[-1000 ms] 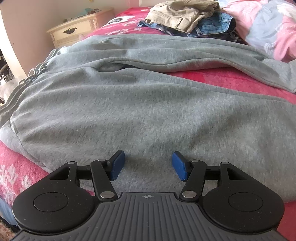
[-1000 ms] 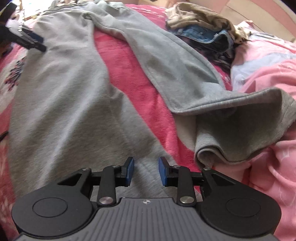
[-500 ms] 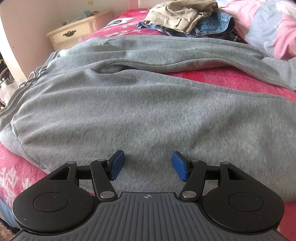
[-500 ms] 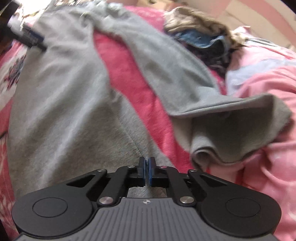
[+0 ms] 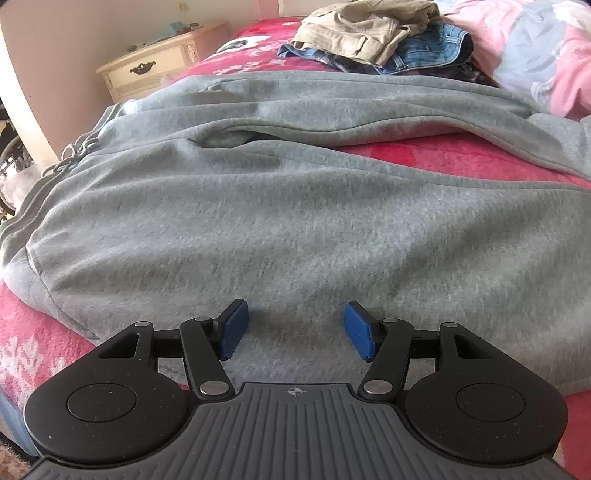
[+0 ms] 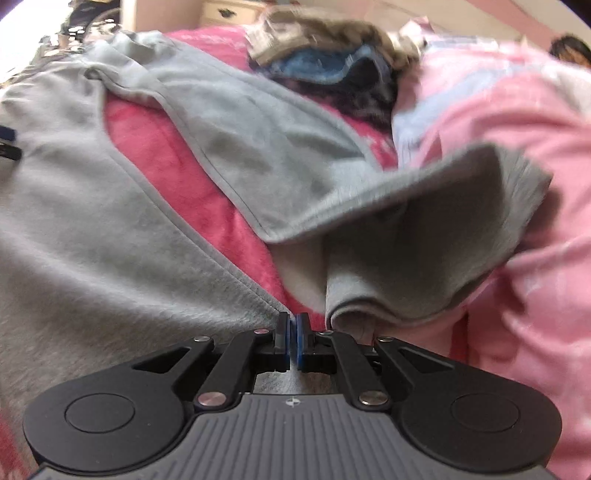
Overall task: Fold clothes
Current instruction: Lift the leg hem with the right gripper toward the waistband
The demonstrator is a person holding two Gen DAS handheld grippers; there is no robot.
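Sweatpants point(image 5: 280, 229) of grey fleece are spread across a red blanket point(image 5: 461, 158) on the bed, with the waistband and drawstring point(image 5: 70, 155) seen at the left edge of the left wrist view. The left gripper point(image 5: 293, 330) is held low over the upper part of the garment, its blue pads point(image 5: 232, 328) set wide apart with only fabric beneath them. In the blurred right wrist view, the right gripper point(image 6: 293, 341) is pressed closed on the hem edge of the nearer leg point(image 6: 110, 258), the pads meeting at the cloth's corner. The farther leg point(image 6: 266, 155) is laid diagonally, its end folded back over itself point(image 6: 424, 236) beside a pink quilt point(image 6: 517, 332). A pile of khaki and denim clothes point(image 5: 376, 33) is stacked beyond the sweatpants. A cream nightstand point(image 5: 159, 66) stands beside the bed.
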